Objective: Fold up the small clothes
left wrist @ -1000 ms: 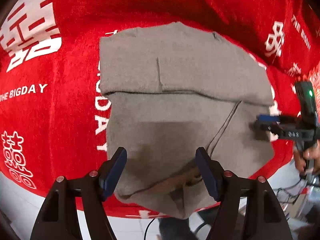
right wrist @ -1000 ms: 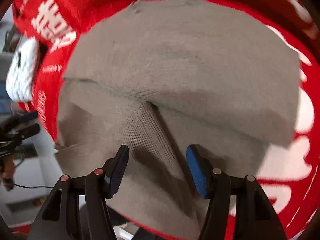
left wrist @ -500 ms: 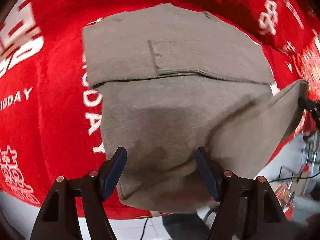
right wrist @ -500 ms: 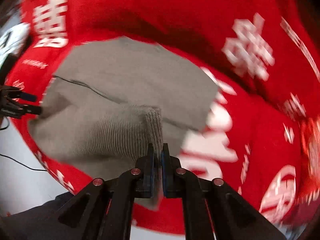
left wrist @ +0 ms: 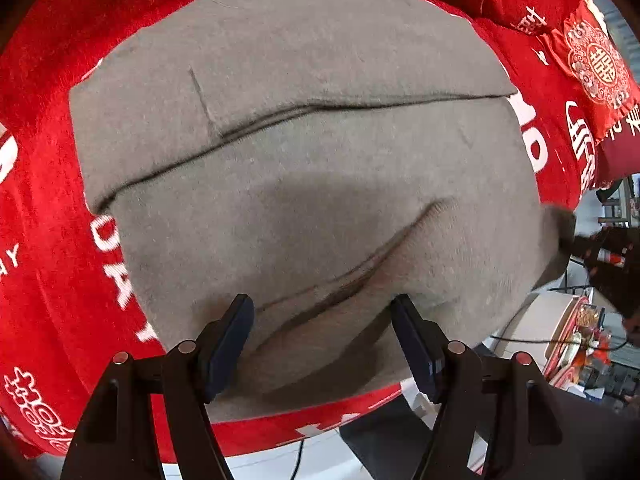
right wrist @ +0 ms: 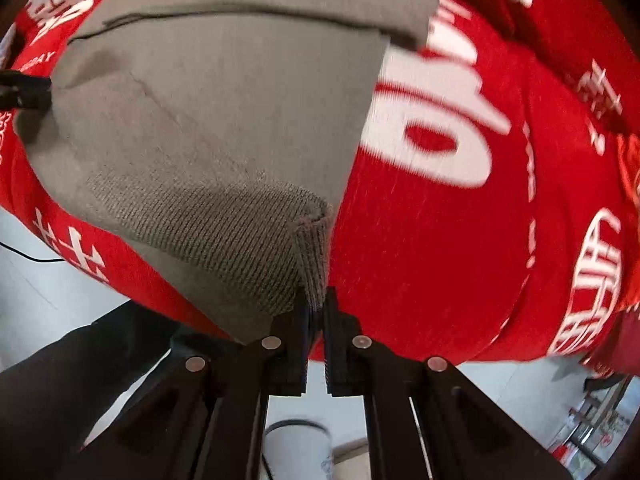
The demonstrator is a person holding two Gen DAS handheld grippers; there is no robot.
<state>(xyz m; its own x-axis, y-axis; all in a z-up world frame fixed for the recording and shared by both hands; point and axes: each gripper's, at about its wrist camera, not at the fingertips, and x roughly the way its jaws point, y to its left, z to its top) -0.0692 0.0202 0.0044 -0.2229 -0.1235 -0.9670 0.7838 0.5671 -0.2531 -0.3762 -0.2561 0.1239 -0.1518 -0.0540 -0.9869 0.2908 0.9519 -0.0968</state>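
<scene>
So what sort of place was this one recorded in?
Probably an indoor workroom or demo space, not clearly a home: a grey knit garment lies on a table under a red printed cloth, with cables on a pale floor and cluttered shelving behind.

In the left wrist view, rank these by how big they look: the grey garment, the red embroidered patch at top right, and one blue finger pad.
1. grey garment, by far the largest.
2. and 3. red embroidered patch and blue finger pad: similar; the pad's nearness to the camera makes ranking unsure.

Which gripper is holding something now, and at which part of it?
The right gripper is shut on the grey garment, pinching its ribbed edge. The left gripper is open over the garment and holds nothing.
</scene>
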